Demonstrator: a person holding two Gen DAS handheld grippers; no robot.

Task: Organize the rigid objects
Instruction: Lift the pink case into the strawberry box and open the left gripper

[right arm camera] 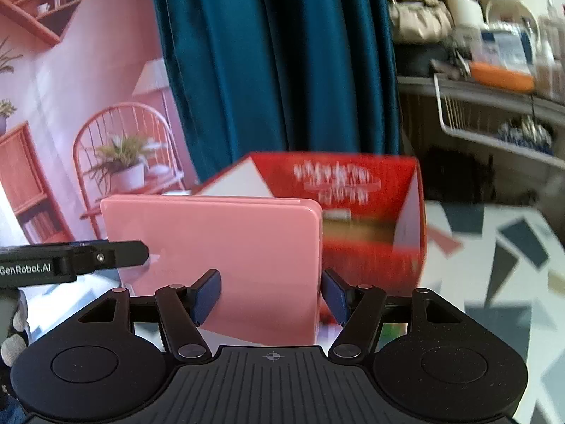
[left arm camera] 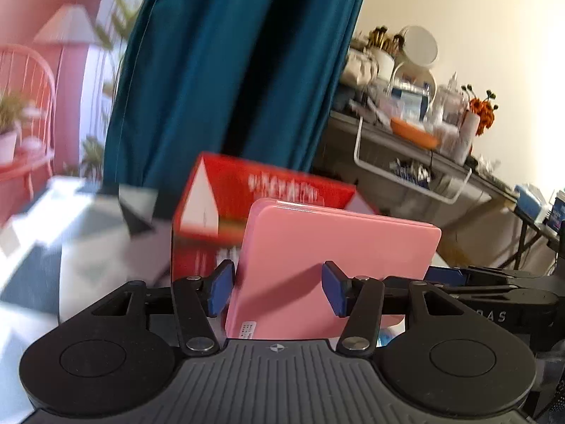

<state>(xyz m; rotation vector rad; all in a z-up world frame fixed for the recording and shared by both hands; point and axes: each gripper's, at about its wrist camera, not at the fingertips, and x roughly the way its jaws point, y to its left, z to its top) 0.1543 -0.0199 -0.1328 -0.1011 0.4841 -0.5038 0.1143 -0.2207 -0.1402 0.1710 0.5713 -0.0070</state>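
So here both claws sit right up at the same thing: a glossy pink flat rectangular plastic case (left arm camera: 332, 258), standing on edge and a bit tilted, directly ahead of each camera. The left gripper (left arm camera: 279, 289) has its blue pads spread, one pad at the case's left edge and the other out in front of its broad face, so it isn't pinching anything as far as I can see. The right gripper (right arm camera: 272, 295) is spread too, with one pad (right arm camera: 335, 300) just beside the case's right edge and the other in front of the face; whether that right pad actually touches the edge, I can't tell. The case's long axis looks to run roughly sideways across both views, and its thin dimension points away from the claws, so I'd guess a grab has to come across an edge or the thickness, not the face. Both claws look about equally near. Count: one pink case, one red cardboard box with white triangles (right arm camera: 353, 194) right behind it, both over a table with a grey geometric patterned top (right arm camera: 494, 247). A teal curtain (left arm camera: 226, 70) hangs behind.
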